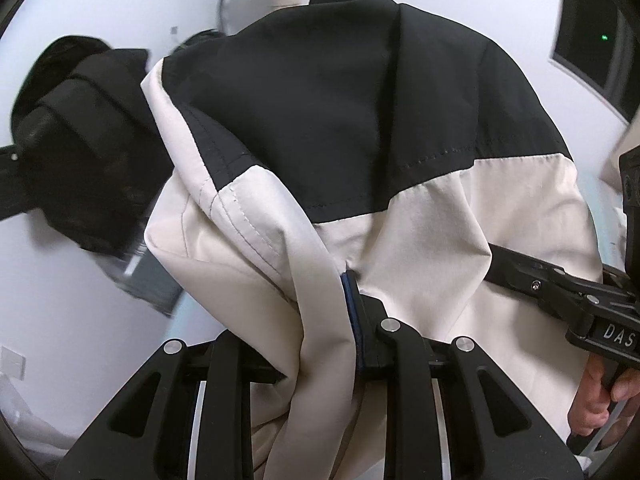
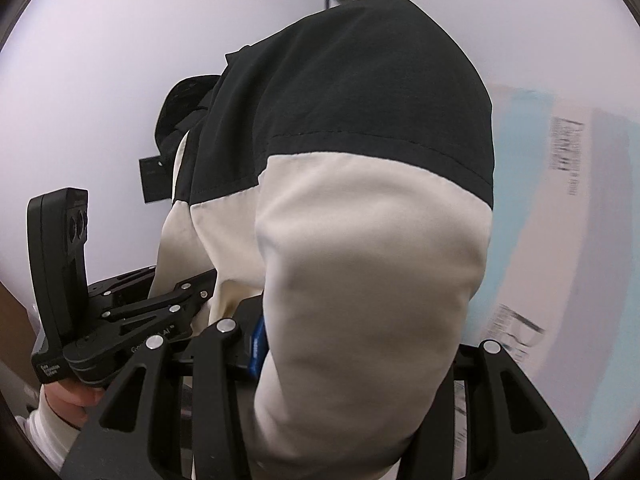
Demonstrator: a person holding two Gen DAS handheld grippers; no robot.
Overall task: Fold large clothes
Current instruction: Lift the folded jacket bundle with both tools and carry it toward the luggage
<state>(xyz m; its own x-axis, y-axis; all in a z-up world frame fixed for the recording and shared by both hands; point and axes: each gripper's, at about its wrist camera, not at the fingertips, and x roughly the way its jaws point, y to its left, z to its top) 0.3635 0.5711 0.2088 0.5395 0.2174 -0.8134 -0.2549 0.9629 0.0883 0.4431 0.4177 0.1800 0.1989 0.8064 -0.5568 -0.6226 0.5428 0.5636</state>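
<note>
Under me I see a pale white surface (image 1: 72,264) with a light blue patch (image 2: 516,184). One black-and-cream jacket (image 1: 360,128) hangs above it, one dark garment heap (image 1: 80,152) beside it. I count two grippers: left gripper (image 1: 340,320) and right gripper (image 2: 320,340), each clamped on the jacket's cream cloth.
</note>
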